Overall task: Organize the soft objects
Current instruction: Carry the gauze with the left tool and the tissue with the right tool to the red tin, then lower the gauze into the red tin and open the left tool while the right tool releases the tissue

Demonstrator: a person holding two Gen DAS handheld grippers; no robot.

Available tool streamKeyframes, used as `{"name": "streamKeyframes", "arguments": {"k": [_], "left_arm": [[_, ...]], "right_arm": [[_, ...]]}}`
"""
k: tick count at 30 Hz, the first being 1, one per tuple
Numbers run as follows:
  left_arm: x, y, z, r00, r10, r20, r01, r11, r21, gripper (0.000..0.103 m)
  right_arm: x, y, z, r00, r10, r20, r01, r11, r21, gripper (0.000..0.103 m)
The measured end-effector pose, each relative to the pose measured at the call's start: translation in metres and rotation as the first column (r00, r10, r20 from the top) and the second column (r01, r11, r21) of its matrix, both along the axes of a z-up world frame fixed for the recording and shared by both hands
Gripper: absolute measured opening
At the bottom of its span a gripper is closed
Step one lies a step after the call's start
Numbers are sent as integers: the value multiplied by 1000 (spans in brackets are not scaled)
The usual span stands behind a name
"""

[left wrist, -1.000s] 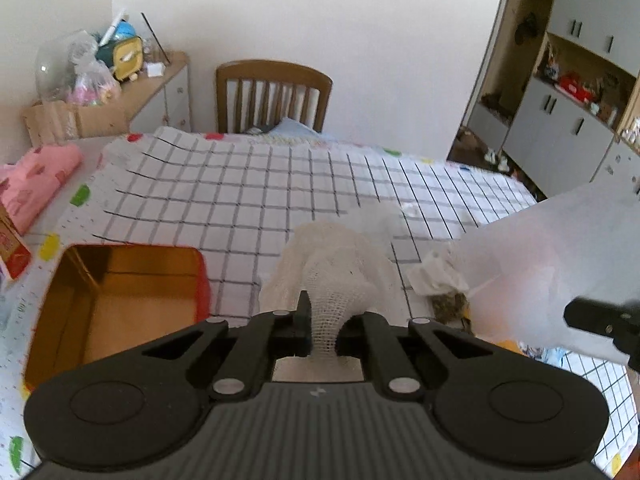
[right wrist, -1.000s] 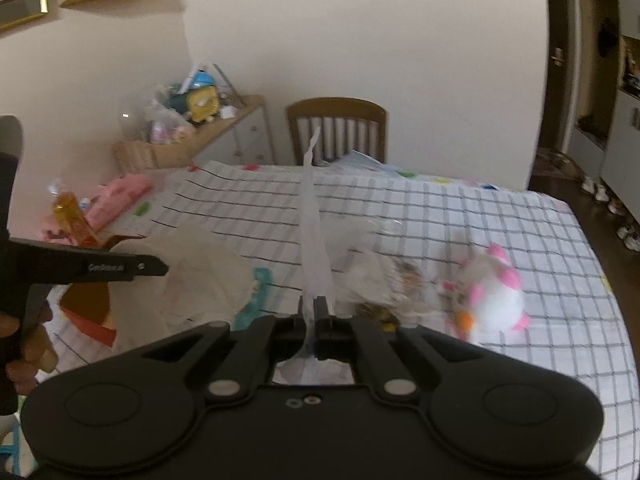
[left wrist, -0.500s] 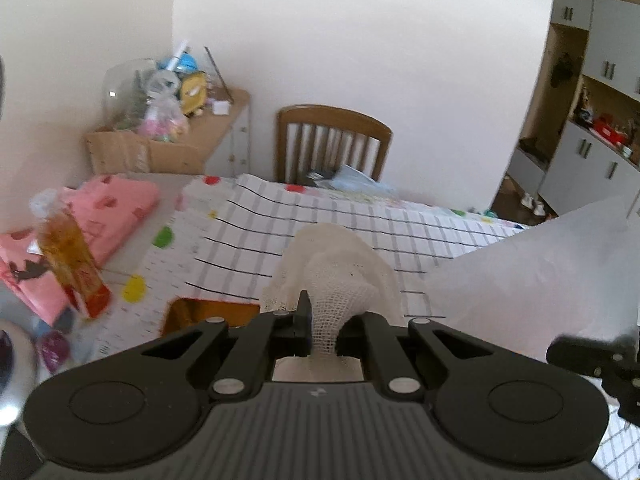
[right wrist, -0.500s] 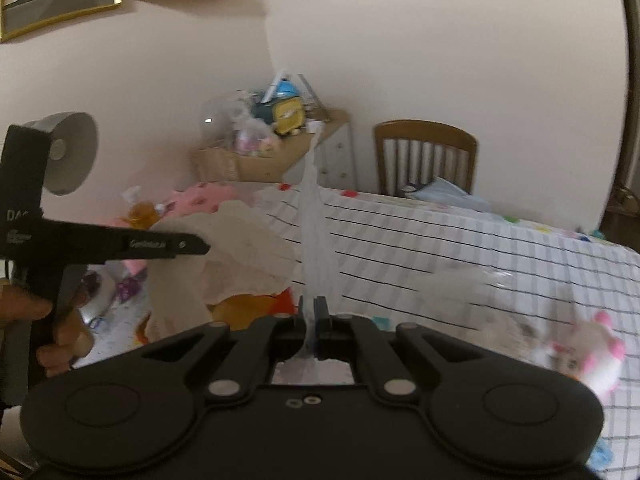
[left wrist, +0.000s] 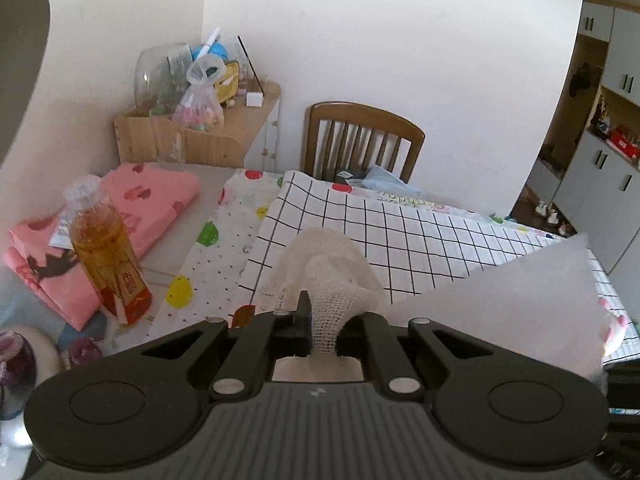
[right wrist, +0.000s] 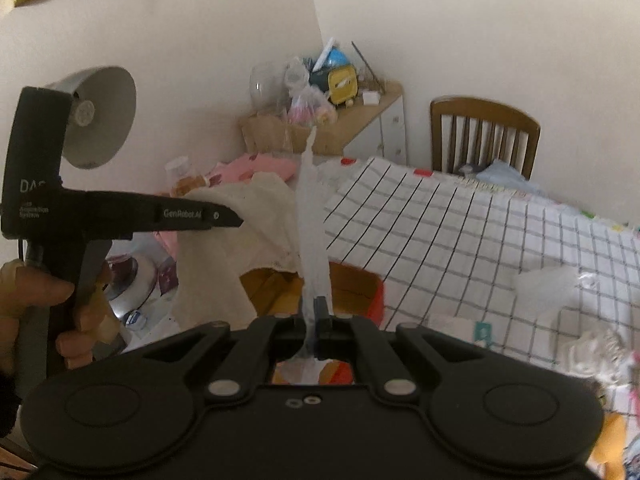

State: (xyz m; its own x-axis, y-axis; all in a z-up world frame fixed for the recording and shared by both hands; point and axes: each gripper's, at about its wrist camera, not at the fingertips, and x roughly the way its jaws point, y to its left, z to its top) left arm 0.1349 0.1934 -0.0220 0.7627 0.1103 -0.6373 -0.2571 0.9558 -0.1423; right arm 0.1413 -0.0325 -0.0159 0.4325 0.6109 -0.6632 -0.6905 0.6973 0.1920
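Observation:
My left gripper (left wrist: pixel 322 316) is shut on a cream gauze cloth (left wrist: pixel 324 268), which hangs bunched in the air above the table's left end. In the right wrist view the left gripper (right wrist: pixel 236 220) and the hanging cloth (right wrist: pixel 244 224) show at left. My right gripper (right wrist: pixel 314 312) is shut on a thin translucent white sheet (right wrist: pixel 314 220), seen edge-on and standing upright; in the left wrist view that sheet (left wrist: pixel 512 304) spreads wide at right. A red tin box with a gold inside (right wrist: pixel 352 288) sits on the table below both.
An orange drink bottle (left wrist: pixel 106 252) stands on the table's left side by folded pink cloth (left wrist: pixel 136 216). A wooden chair (left wrist: pixel 360 140) stands at the far end of the checked tablecloth (left wrist: pixel 400 232). A clear plastic bag (right wrist: pixel 560 284) and packets lie at right.
Both grippers have lifted and swung left with their cloths still held. The left view now faces the bottle and pink cloth, and the tin box has dropped below its sight.

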Motion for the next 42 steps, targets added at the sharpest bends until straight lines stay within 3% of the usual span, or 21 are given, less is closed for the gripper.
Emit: {"name": "streamKeyframes", "arguments": {"k": [4, 15, 23, 28, 36, 42], "left_arm": [[10, 9, -15, 1000, -19, -17, 19, 999, -35, 6], [39, 7, -72, 986, -86, -141, 86, 996, -9, 6], [49, 9, -101, 969, -120, -214, 127, 992, 19, 6], [50, 7, -110, 961, -130, -246, 147, 988, 51, 6], [48, 6, -119, 948, -165, -274, 177, 984, 19, 6], [46, 6, -120, 948, -164, -275, 176, 984, 21, 6]], "right_arm": [[7, 18, -17, 999, -2, -40, 0, 999, -41, 0], [24, 54, -66, 996, -10, -89, -7, 982, -188, 0], [32, 78, -91, 997, 32, -68, -49, 960, -276, 3], [29, 87, -97, 998, 59, -36, -67, 947, -315, 11], [25, 92, -102, 994, 107, -37, -113, 941, -319, 17], [24, 89, -103, 993, 112, -43, -119, 948, -294, 33]]}}
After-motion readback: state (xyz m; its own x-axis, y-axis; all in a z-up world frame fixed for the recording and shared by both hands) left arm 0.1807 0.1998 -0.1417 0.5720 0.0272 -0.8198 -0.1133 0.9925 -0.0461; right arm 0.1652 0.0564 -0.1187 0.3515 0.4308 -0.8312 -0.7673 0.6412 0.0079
